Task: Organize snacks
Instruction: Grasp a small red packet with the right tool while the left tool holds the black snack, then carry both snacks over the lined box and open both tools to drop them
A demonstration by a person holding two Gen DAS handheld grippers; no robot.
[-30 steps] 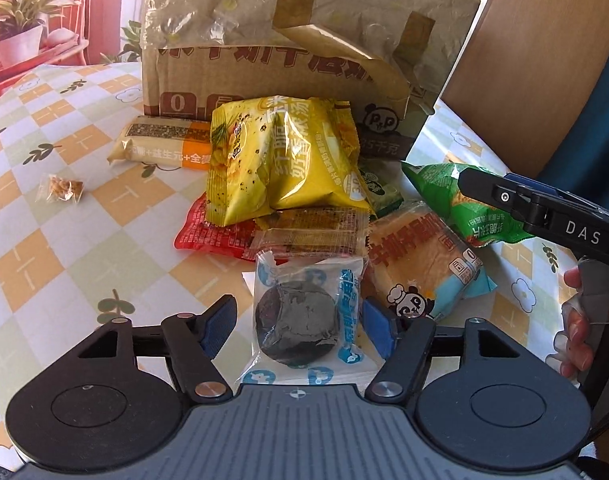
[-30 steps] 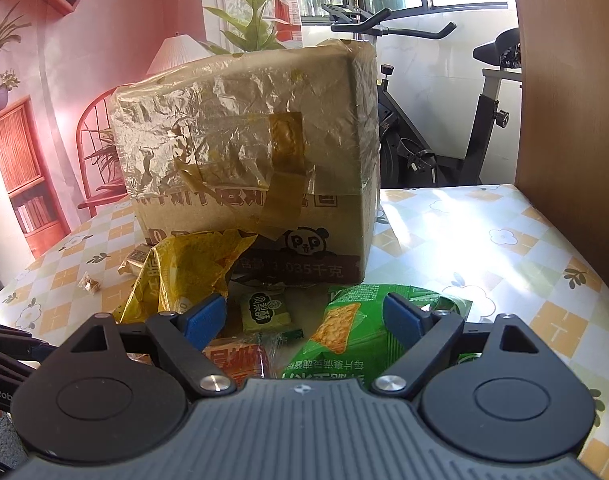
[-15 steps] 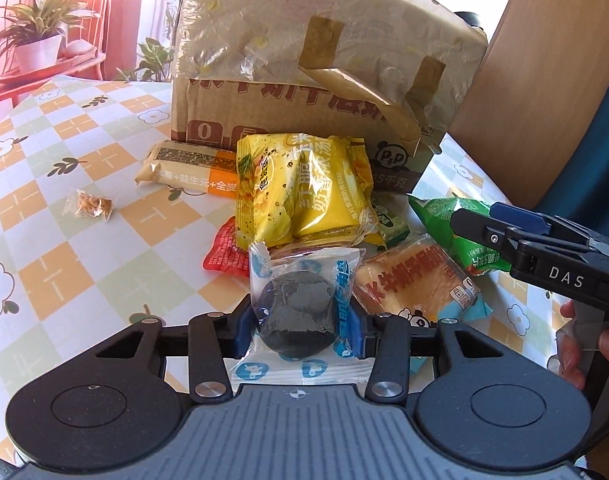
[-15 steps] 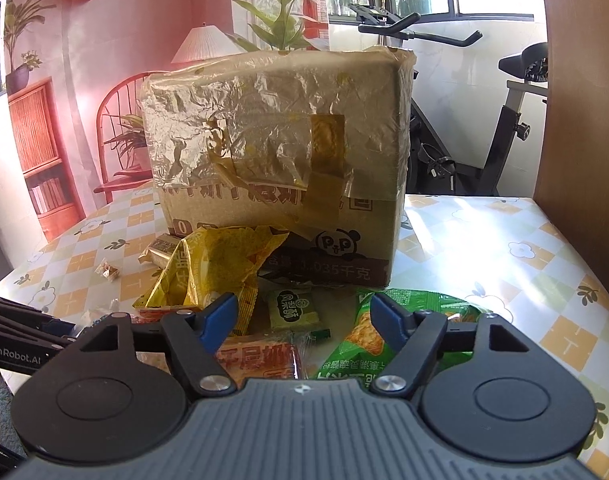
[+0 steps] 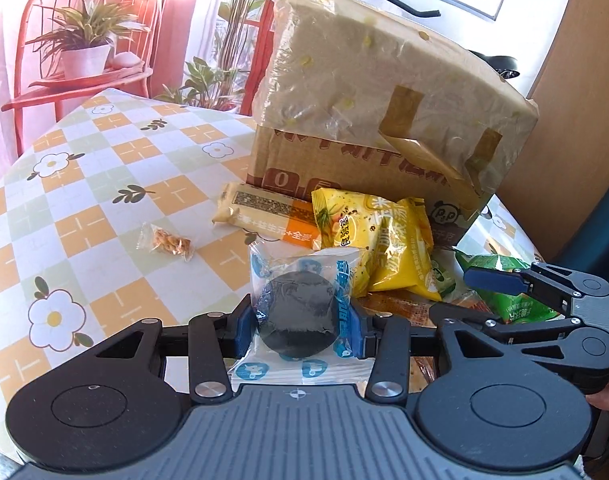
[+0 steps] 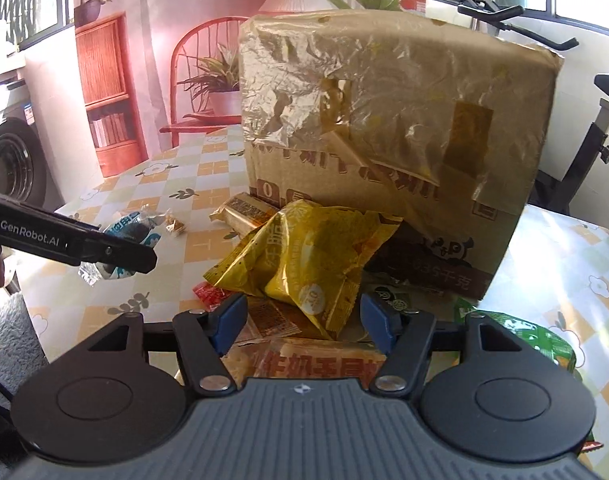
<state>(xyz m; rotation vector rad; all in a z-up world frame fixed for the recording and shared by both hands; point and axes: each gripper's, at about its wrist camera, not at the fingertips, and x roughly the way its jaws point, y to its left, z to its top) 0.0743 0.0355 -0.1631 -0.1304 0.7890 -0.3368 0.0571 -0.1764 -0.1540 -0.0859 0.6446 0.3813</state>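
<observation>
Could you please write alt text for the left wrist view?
The left gripper jaws clamp a clear packet holding a dark round cake, lifted above a checked tablecloth. Behind lie a yellow snack bag and a taped cardboard box.

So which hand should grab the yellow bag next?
Probably the right gripper: it's open with the yellow bag just ahead of its fingers. The left gripper is shut on the dark cookie packet.
</observation>
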